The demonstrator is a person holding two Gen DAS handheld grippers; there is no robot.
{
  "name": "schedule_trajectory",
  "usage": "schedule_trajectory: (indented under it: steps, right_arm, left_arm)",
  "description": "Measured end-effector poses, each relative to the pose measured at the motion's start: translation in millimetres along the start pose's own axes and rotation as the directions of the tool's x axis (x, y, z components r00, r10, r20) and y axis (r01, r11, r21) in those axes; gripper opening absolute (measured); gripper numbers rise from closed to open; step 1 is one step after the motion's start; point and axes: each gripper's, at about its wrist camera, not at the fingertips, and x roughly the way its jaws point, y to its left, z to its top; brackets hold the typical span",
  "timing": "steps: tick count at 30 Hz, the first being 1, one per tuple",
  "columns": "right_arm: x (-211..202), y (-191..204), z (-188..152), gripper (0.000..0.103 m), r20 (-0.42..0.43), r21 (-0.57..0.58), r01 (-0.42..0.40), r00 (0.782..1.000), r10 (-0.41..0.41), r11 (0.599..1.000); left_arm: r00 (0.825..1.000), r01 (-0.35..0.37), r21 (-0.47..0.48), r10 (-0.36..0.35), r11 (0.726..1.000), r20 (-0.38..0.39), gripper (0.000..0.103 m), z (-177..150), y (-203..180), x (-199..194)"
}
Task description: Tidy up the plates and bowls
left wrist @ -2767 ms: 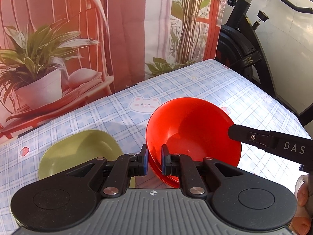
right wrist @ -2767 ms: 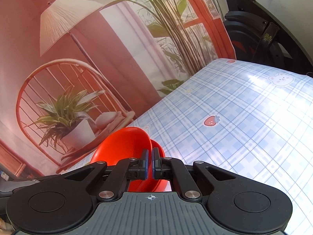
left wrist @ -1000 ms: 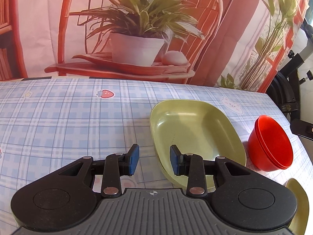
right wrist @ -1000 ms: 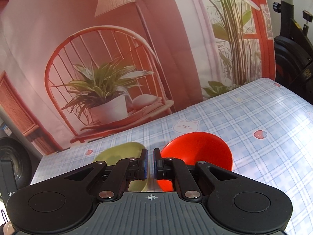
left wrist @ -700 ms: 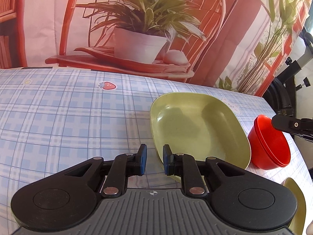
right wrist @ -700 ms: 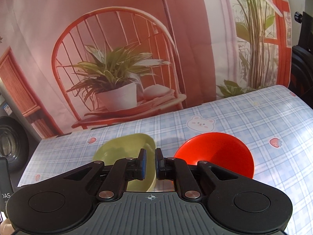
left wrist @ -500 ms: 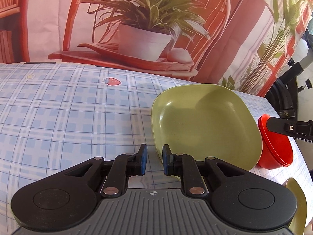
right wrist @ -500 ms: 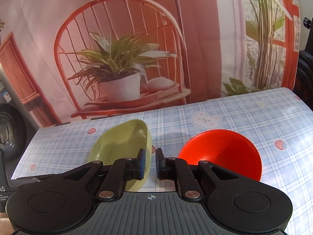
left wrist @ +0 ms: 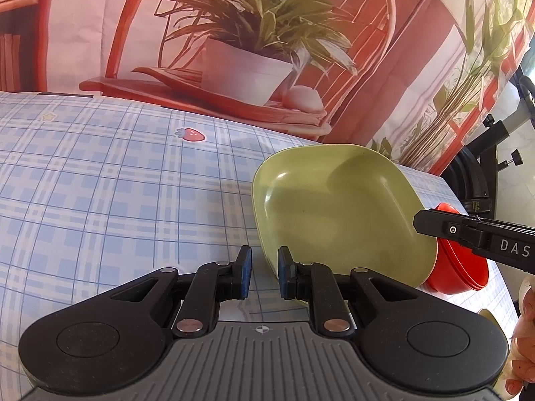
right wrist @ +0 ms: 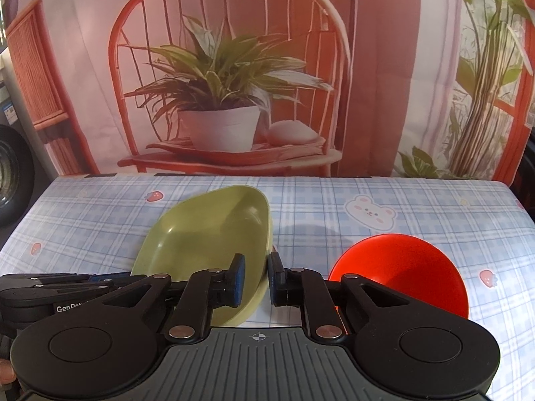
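Right wrist: green plate [right wrist: 214, 234] tilted beside red bowl [right wrist: 404, 270].

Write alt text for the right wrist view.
The right gripper closes on the near rim of a tilted green plate, whose left side the left gripper reaches toward. A red bowl sits to the right on the blue plaid tablecloth.

We note a bench [right wrist: 334, 207] under a blue-and-white plaid cloth printed with strawberries and a bear face. On it sits a red bowl [right wrist: 401, 274] at the right. A green squarish plate [right wrist: 207, 234] is tilted beside it at centre-left; we cannot tell whether its lower edge touches the cloth.
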Motion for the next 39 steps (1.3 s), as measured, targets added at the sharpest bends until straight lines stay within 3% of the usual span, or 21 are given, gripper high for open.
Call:
schedule_trajectory:
  steps: [3, 9, 14, 24, 33, 39]
  right_arm:
    - [3.9, -3.8, 0.2, 0.005, -0.012, 0.001, 0.011, 1.0, -0.011, 1.0]
    - [7.8, -7.2, -2.2, 0.005, -0.025, 0.017, 0.012, 1.0, -0.011, 1.0]
    - [0.0, -4.4, -0.7, 0.005, -0.007, 0.017, -0.022, 1.0, 0.022, 1.0]
    - [-31.2, 0.1, -4.7, 0.005, 0.035, 0.041, -0.049, 0.998, 0.048, 0.998]
    - [-76.9, -11.7, -21.6, 0.005, 0.08, 0.155, -0.076, 0.995, 0.064, 0.985]
    - [-104.5, -23.2, -51.7, 0.006, 0.108, 0.223, -0.093, 0.992, 0.07, 0.97]
  left_arm:
    - [1.0, 0.01, -0.012, -0.01, 1.0, 0.004, 0.018, -1.3, 2.7, -0.8]
    - [1.0, 0.024, -0.036, -0.024, 0.999, 0.006, 0.019, -2.3, 6.1, -1.1]
    - [1.0, 0.003, 0.012, -0.003, 1.0, -0.015, 0.017, -2.6, -5.2, -2.6]
    - [0.997, -0.057, 0.077, 0.053, 0.995, 0.05, 0.016, 9.0, -24.8, -43.3]
    - [0.998, -0.047, 0.108, 0.042, 0.993, 0.049, 0.016, 2.5, -50.6, -77.9]
    - [0.999, -0.043, 0.142, 0.039, 0.989, 0.025, 0.016, -12.0, -67.3, -91.0]
